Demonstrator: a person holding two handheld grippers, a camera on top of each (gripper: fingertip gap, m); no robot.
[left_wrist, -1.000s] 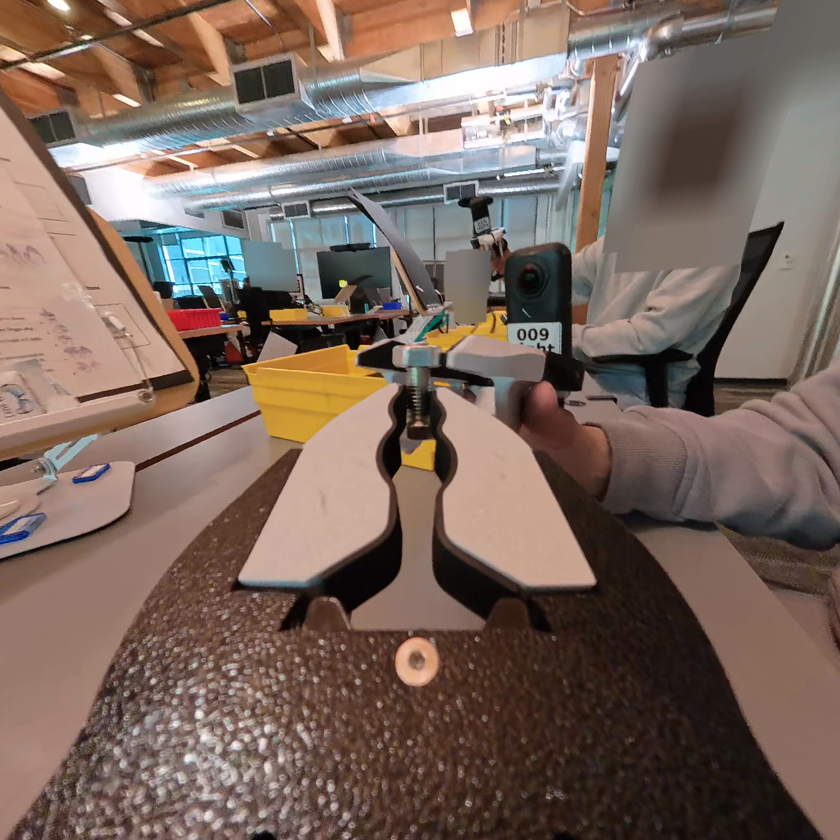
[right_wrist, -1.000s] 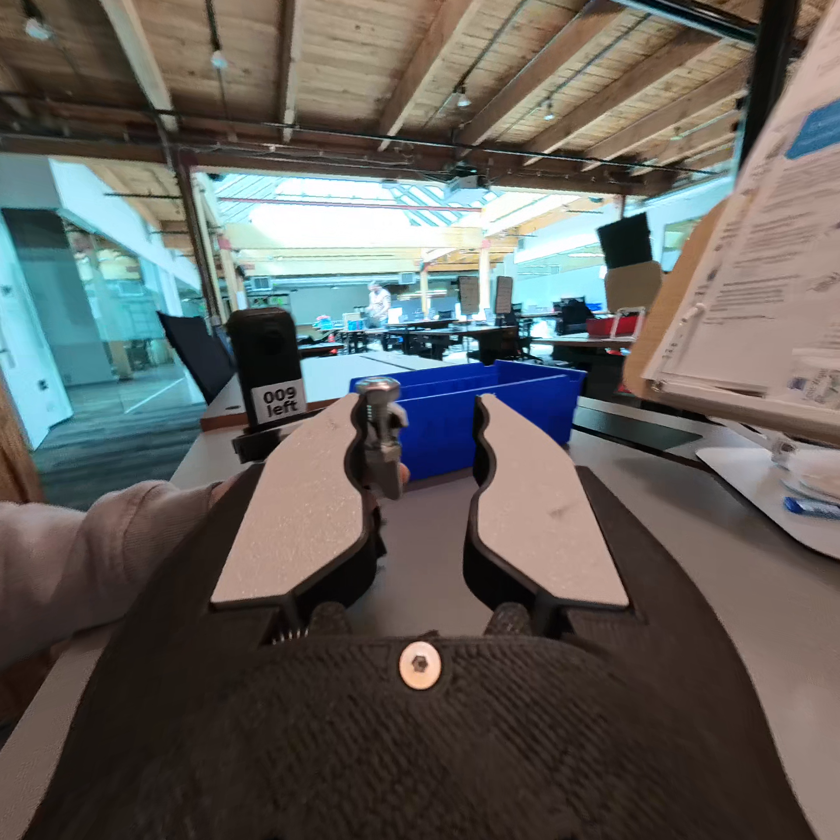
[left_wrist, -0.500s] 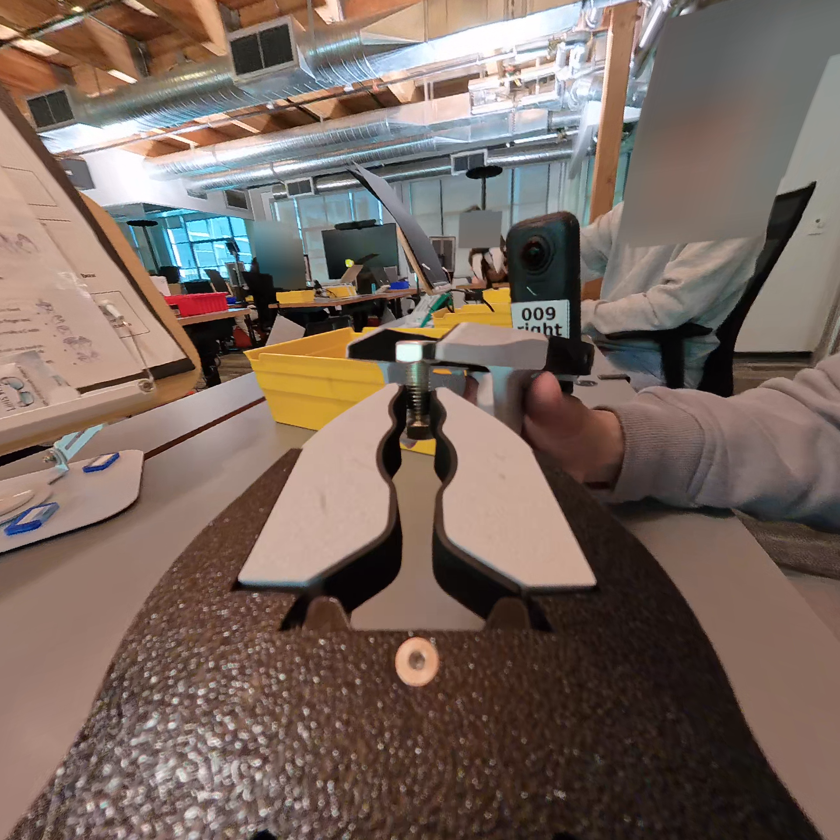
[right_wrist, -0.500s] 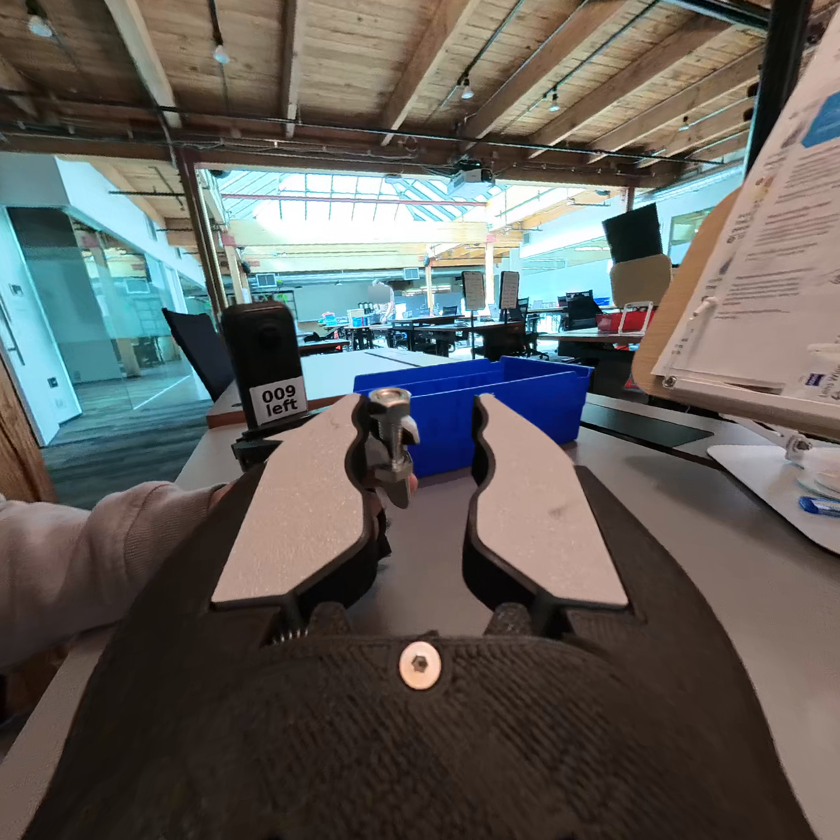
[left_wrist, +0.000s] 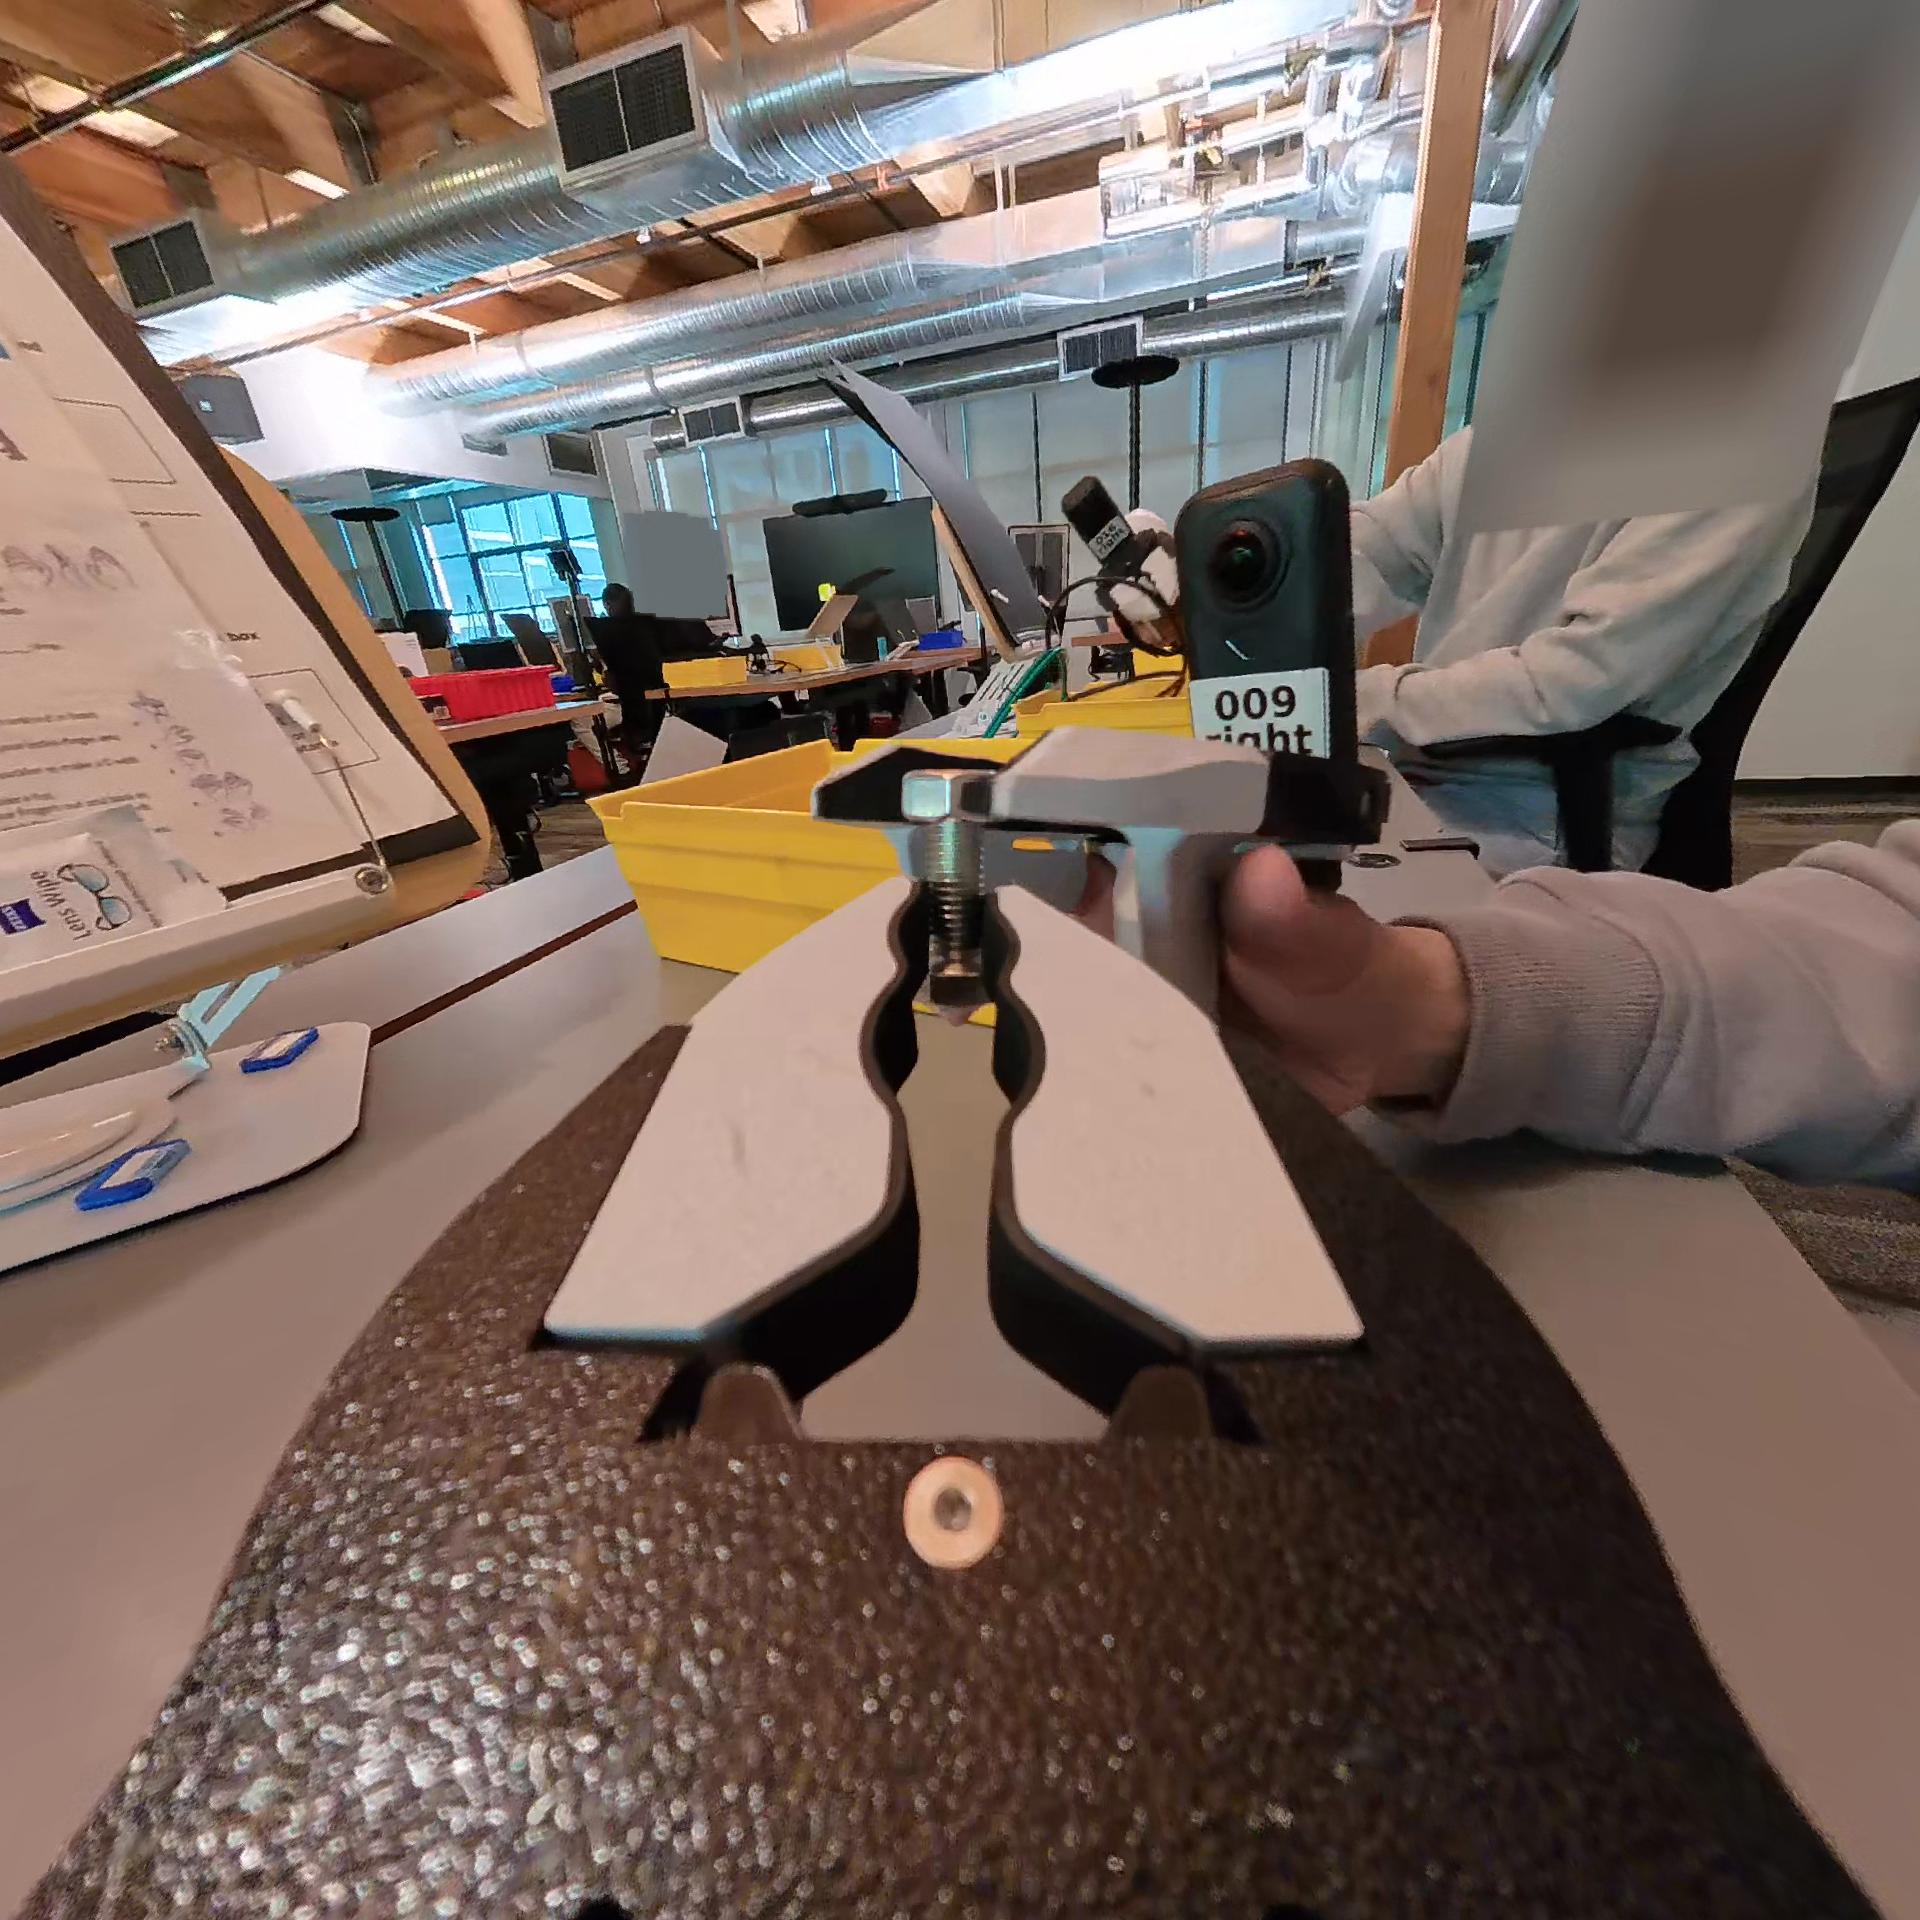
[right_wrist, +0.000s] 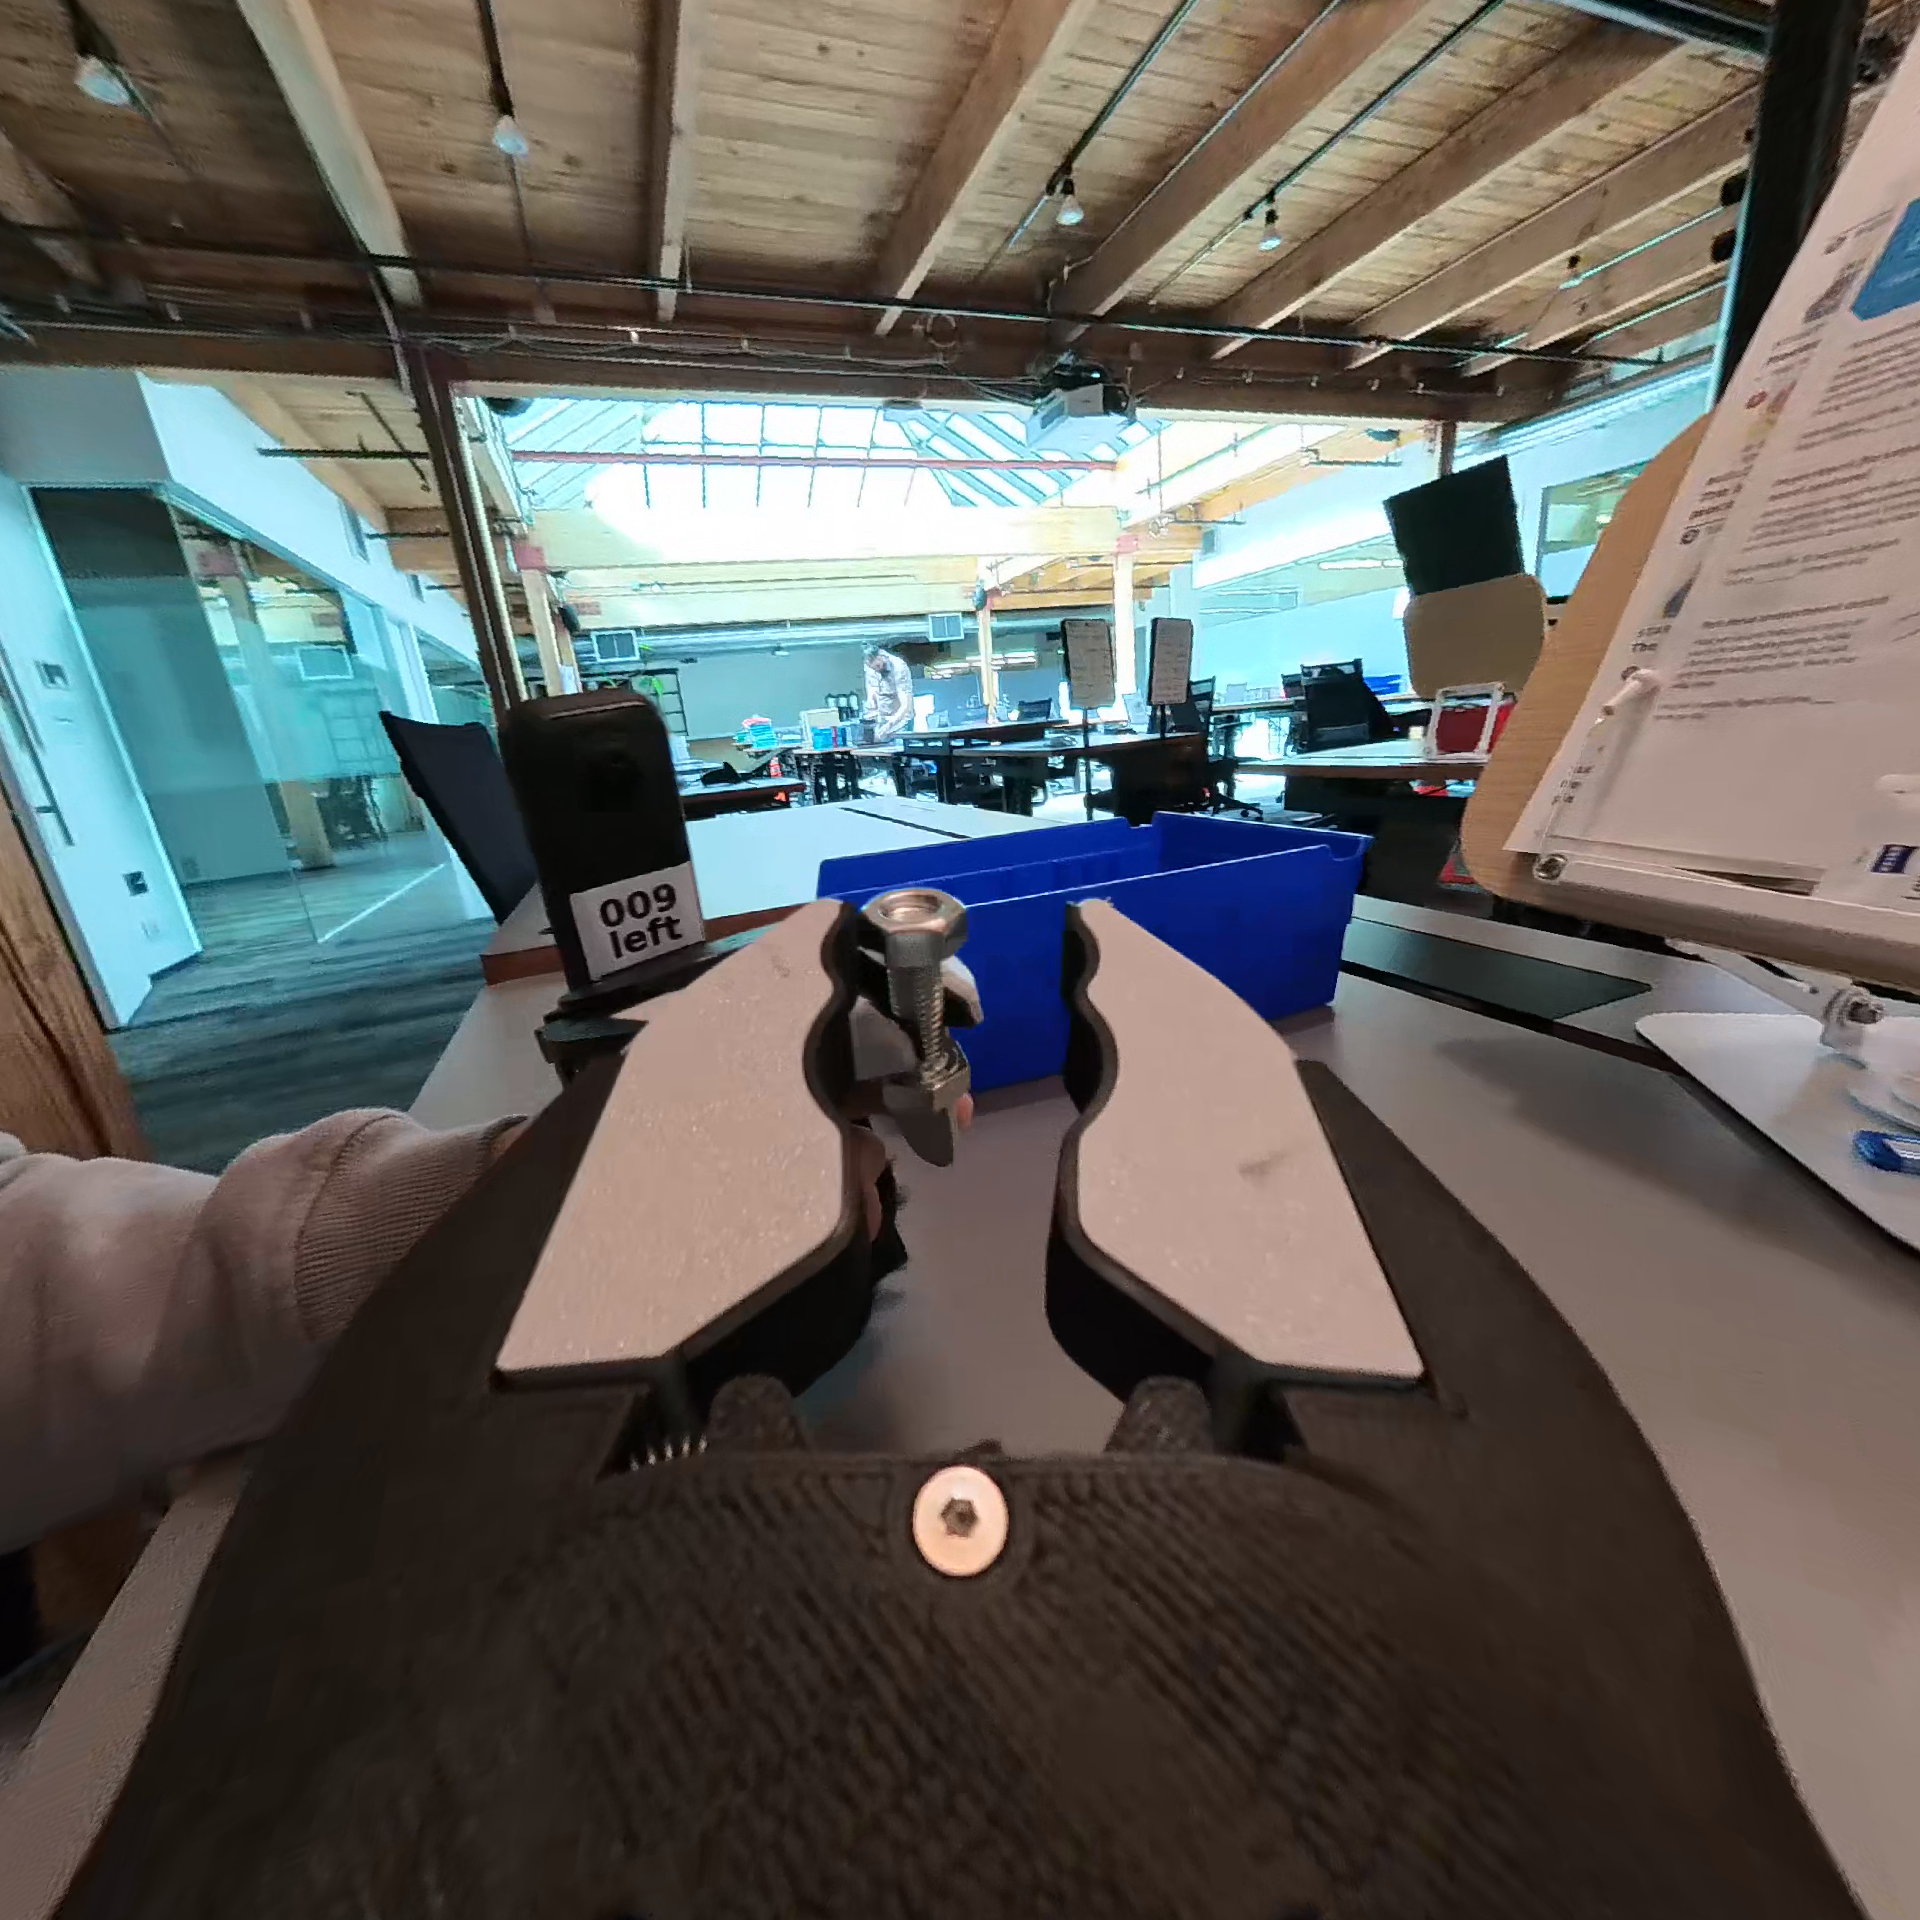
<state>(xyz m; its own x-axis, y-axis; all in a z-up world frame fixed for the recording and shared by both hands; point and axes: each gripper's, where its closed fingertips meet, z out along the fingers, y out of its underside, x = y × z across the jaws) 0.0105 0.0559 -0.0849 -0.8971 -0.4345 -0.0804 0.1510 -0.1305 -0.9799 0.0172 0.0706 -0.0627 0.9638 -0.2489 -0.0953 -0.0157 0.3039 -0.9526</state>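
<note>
Fingers (left_wrist: 831, 1039) of the left gripper (left_wrist: 954, 940) pinch the threaded shank of a silver steel bolt with a hexagonal head (left_wrist: 940, 831), holding it upright above the grey surface (left_wrist: 260, 1403), with a small hexagonal nut (left_wrist: 954, 971) on its lower end. Around the bolt's head stand the fingers (right_wrist: 1174, 1091) of the right gripper (right_wrist: 951, 966), spread apart; the left one lies close beside the head and the right one is clearly apart from it. Behind them a yellow plastic bin (left_wrist: 748, 862) and a blue plastic bin (right_wrist: 1195, 935) rest on the surface, and a tilted board with printed paper sheets (left_wrist: 156, 675) stands at the side.
</note>
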